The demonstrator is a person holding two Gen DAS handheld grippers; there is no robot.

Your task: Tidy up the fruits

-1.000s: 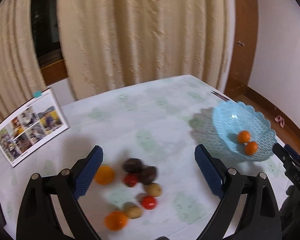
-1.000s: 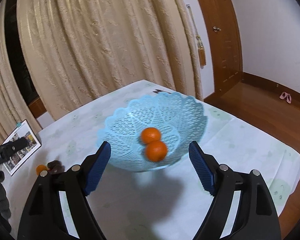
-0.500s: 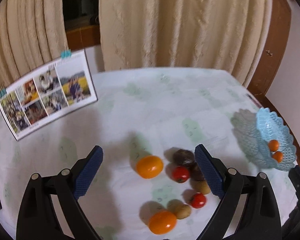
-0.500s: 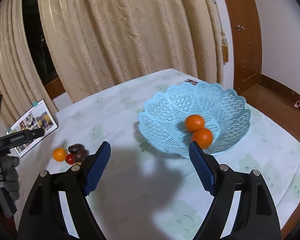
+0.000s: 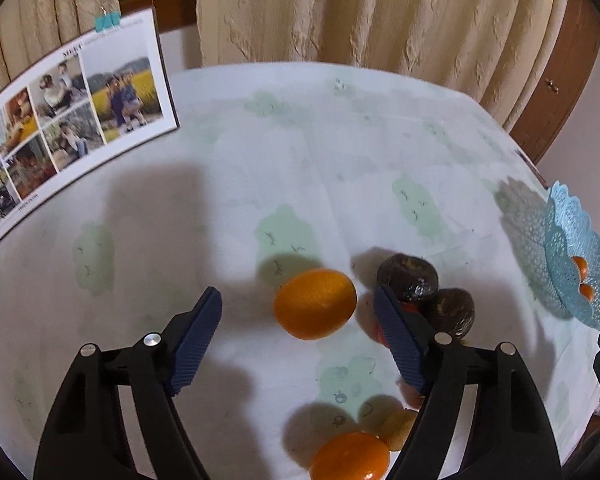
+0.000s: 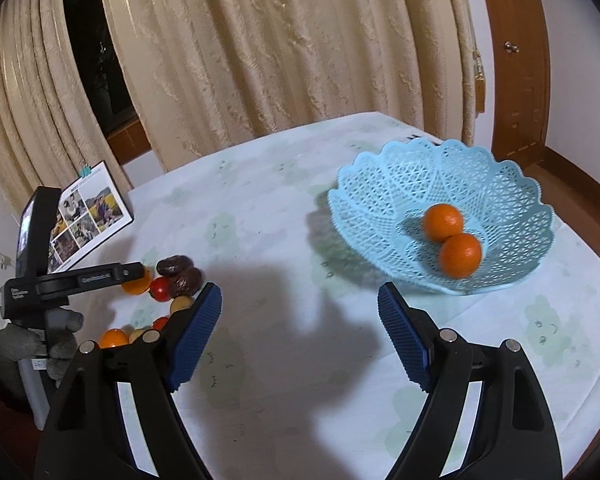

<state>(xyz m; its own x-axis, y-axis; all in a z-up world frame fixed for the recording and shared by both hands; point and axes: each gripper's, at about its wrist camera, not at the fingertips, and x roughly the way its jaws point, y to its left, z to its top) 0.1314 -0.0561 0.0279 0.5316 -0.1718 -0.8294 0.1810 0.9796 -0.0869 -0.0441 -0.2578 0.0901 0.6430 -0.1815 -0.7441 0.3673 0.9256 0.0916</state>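
Note:
My left gripper [image 5: 298, 312] is open, low over the table, with an orange [image 5: 315, 303] lying between its jaws, nearer the right one. Two dark brown fruits [image 5: 407, 278] and a red tomato, partly hidden by the right finger, lie just right of it. A second orange [image 5: 350, 456] and a small tan fruit [image 5: 396, 426] lie nearer me. The blue lattice basket [image 6: 500, 184] holds two oranges [image 6: 443, 222]. My right gripper [image 6: 300, 316] is open and empty above the table, left of the basket. The fruit pile [image 6: 168, 280] and the left gripper's finger [image 6: 88, 278] show at the left in the right wrist view.
A photo calendar [image 5: 72, 120] stands at the table's back left. Cream curtains [image 5: 360, 12] hang behind the table. The basket [image 5: 576, 256] sits near the table's right edge, with a wooden door frame [image 6: 512, 60] and floor beyond.
My left gripper has dropped and moved forward, so the orange now lies between its jaws. My right gripper has drawn back and to the left from the basket.

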